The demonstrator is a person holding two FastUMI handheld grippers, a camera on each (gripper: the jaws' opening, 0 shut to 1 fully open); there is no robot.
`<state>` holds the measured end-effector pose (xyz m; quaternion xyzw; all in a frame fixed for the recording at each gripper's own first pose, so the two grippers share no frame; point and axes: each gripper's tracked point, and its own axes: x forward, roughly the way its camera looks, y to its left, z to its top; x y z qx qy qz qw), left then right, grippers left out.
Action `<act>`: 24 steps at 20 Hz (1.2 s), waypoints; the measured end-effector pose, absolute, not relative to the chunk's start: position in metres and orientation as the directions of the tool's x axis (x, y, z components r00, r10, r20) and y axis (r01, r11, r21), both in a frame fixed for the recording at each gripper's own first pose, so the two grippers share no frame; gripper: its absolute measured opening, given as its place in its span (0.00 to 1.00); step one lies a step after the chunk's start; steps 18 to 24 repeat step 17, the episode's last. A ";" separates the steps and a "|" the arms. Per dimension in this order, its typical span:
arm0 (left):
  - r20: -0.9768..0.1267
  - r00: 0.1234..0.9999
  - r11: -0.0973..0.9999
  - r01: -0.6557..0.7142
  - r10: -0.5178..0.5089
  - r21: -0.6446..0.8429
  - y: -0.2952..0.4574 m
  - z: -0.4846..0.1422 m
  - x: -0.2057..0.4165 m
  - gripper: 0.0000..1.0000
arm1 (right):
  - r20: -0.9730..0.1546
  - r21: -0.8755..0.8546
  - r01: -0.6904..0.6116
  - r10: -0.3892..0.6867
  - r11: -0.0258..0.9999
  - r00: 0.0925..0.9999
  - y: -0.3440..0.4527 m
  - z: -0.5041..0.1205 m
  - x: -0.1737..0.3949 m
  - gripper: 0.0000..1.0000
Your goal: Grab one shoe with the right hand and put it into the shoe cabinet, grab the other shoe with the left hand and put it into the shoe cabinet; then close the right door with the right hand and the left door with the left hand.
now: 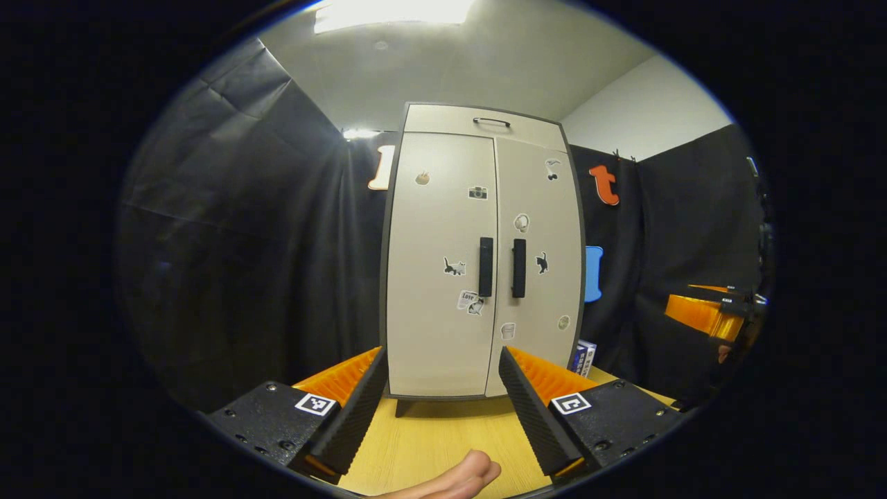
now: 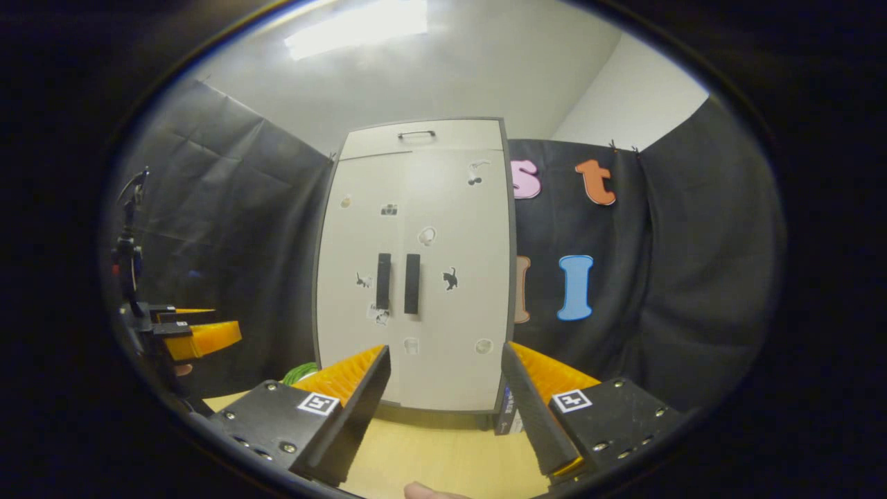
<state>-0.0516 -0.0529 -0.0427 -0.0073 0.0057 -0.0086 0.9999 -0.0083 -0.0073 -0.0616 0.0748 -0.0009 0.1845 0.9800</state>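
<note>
Both doors (image 1: 478, 263) ahead of the spread, empty left gripper (image 1: 440, 409) and right gripper (image 2: 443, 409) look flush, so simply back off without bumping the handles (image 1: 502, 267).

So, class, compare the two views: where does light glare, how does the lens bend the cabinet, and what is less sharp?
Left gripper view: ceiling light blows out white; the shoe cabinet bulges barrel-like, its stickers crisp. Right gripper view: the ceiling light glares too; the cabinet bows likewise, with washed-out upper doors and softer, blurrier stickers.
</note>
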 end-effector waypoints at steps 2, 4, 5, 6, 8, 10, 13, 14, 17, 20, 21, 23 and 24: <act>-0.012 0.999 0.999 0.037 -0.037 -0.018 -0.057 -0.041 -0.053 0.97 | 0.027 0.141 -0.369 0.369 0.919 0.929 -0.003 -0.066 -0.008 0.94; -0.003 1.000 0.999 0.025 -0.025 -0.020 -0.053 -0.038 -0.054 0.96 | 0.021 0.145 -0.378 0.379 0.914 0.925 -0.002 -0.071 -0.009 0.96; 0.001 1.000 1.000 0.019 -0.019 -0.016 -0.052 -0.037 -0.055 0.97 | 0.018 0.148 -0.381 0.382 0.913 0.924 -0.001 -0.072 -0.008 0.96; 0.007 1.000 1.000 0.021 -0.021 -0.013 -0.052 -0.036 -0.056 0.97 | 0.019 0.150 -0.383 0.384 0.912 0.923 -0.001 -0.074 -0.009 0.94; 0.020 0.999 0.999 0.035 -0.035 -0.004 -0.056 -0.033 -0.057 0.98 | 0.020 0.152 -0.380 0.381 0.913 0.924 -0.006 -0.073 -0.010 0.96; 0.029 0.999 1.000 0.023 -0.022 -0.012 -0.051 -0.031 -0.056 0.97 | 0.029 0.160 -0.378 0.378 0.912 0.925 -0.008 -0.071 -0.012 0.96; 0.027 1.000 1.000 0.003 -0.002 -0.011 -0.048 -0.031 -0.056 0.97 | 0.038 0.155 -0.373 0.372 0.915 0.927 -0.012 -0.067 -0.013 0.96; 0.024 1.000 1.000 0.002 -0.002 -0.011 -0.048 -0.032 -0.055 0.97 | 0.041 0.153 -0.374 0.372 0.915 0.927 -0.013 -0.066 -0.015 0.96; 0.007 1.000 1.000 0.013 -0.013 -0.012 -0.053 -0.037 -0.057 0.97 | 0.049 0.156 -0.376 0.373 0.914 0.927 -0.016 -0.065 -0.017 0.96; 0.007 1.000 1.000 0.013 -0.013 -0.012 -0.053 -0.037 -0.057 0.97 | 0.049 0.156 -0.376 0.373 0.914 0.927 -0.016 -0.065 -0.017 0.96; 0.007 1.000 1.000 0.013 -0.013 -0.012 -0.053 -0.037 -0.057 0.97 | 0.049 0.156 -0.376 0.373 0.914 0.927 -0.016 -0.065 -0.017 0.96; 0.007 1.000 1.000 0.013 -0.013 -0.012 -0.053 -0.037 -0.057 0.97 | 0.049 0.156 -0.376 0.373 0.914 0.927 -0.016 -0.065 -0.017 0.96; 0.007 1.000 1.000 0.013 -0.013 -0.012 -0.053 -0.037 -0.057 0.97 | 0.049 0.156 -0.376 0.373 0.914 0.927 -0.016 -0.065 -0.017 0.96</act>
